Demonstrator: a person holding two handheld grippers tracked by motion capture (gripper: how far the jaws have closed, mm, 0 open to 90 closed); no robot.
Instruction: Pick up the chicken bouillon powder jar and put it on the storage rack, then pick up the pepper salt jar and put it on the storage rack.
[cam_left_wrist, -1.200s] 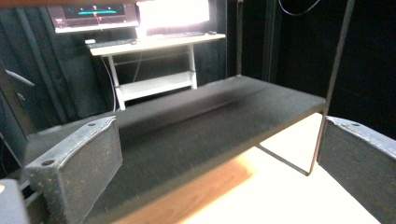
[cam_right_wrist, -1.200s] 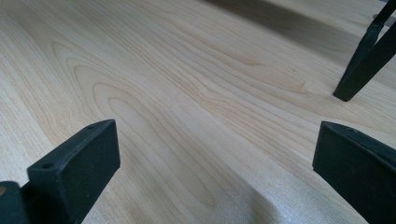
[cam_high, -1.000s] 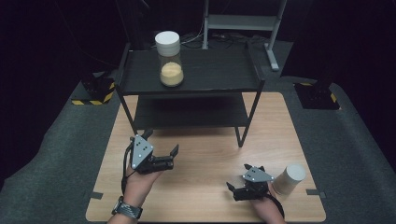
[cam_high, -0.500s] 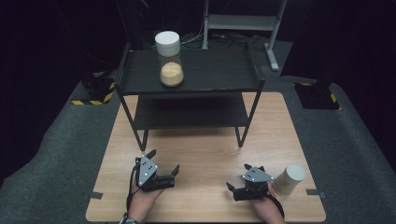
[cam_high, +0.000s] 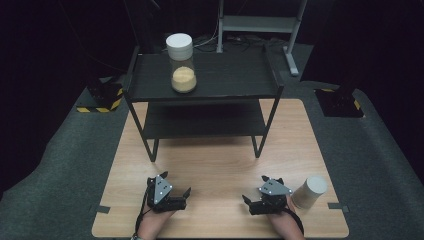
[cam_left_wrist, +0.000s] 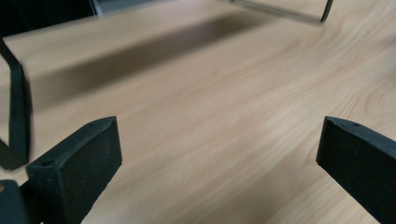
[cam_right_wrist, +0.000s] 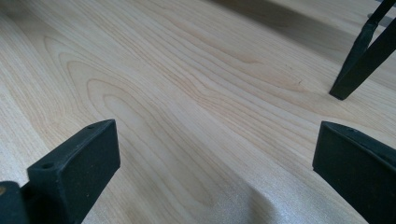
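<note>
My left gripper (cam_high: 185, 198) rests low on the wooden table (cam_high: 220, 165) near its front edge, pointing right. Its jaws stand wide apart with nothing but bare wood between them (cam_left_wrist: 219, 140). A little to the right, my right gripper (cam_high: 248, 204) lies near the front edge and points left, open and empty (cam_right_wrist: 217, 140). A pale cup (cam_high: 310, 191) lies on its side just right of the right hand. A clear jar (cam_high: 181, 70) with a white lid and yellow contents stands on the top level of the black shelf (cam_high: 225, 75).
The black two-level shelf stands across the far half of the table, and its legs (cam_high: 150, 150) come down on the wood. One leg (cam_right_wrist: 359, 60) shows ahead in the right gripper view, another (cam_left_wrist: 16, 116) at the left of the left gripper view. Grey mat surrounds the table.
My left gripper has come back toward the front edge of the table and settled lower. The right gripper, cup and jar have not moved.
</note>
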